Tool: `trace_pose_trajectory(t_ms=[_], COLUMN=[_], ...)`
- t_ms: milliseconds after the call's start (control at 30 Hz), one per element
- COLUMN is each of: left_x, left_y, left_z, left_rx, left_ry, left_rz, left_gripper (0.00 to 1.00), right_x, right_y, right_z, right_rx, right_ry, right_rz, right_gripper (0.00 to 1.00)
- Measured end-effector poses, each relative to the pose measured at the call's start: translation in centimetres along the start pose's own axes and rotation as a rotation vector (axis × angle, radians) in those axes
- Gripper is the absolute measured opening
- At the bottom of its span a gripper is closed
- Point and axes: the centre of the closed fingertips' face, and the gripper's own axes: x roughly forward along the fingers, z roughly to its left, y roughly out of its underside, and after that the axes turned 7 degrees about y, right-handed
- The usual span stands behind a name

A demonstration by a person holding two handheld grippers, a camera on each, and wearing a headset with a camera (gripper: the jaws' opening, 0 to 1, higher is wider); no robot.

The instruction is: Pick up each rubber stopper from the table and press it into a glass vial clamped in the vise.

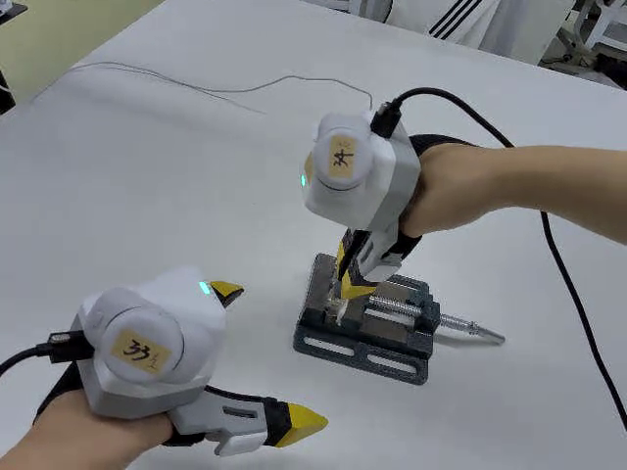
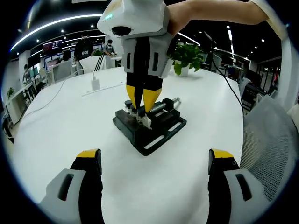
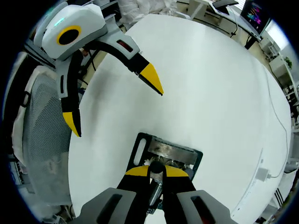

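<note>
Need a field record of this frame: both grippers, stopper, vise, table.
right gripper: directly over the vise, jaws pointing down, closed on the rubber stopper
rubber stopper: dark, round, between the right jaw tips, just above the vise
stopper seating: cannot tell
left gripper: jaws open, nothing between them, held apart from the vise on the person's side
vise: dark, upright on the table, screw handle sticking out sideways
table: white, thin cable lying across the far side

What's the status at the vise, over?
Right hand-held gripper shut on dark stopper, tips down at the vise. Left hand-held gripper open, held back. Vial hidden under the jaws; cable trails beside vise.
</note>
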Motion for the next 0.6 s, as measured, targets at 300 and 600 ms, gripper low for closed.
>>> trace_pose_trajectory(t_ms=[300,600], left_x=[0.24,0.66], left_y=[0.2,-0.12], left_z=[-0.18,-0.36], left_rx=[-0.007,-0.006], left_ry=[0.009,0.02], left_rz=[0.003,-0.002], left_gripper=[0.94,0.94], right_x=[0.0,0.06], right_y=[0.13,0.1], right_z=[0.05,0.02], right_rx=[0.091,0.199], right_ry=[-0.004,0.009], right_rz=[0.049,0.05], right_gripper=[0.03,0.03])
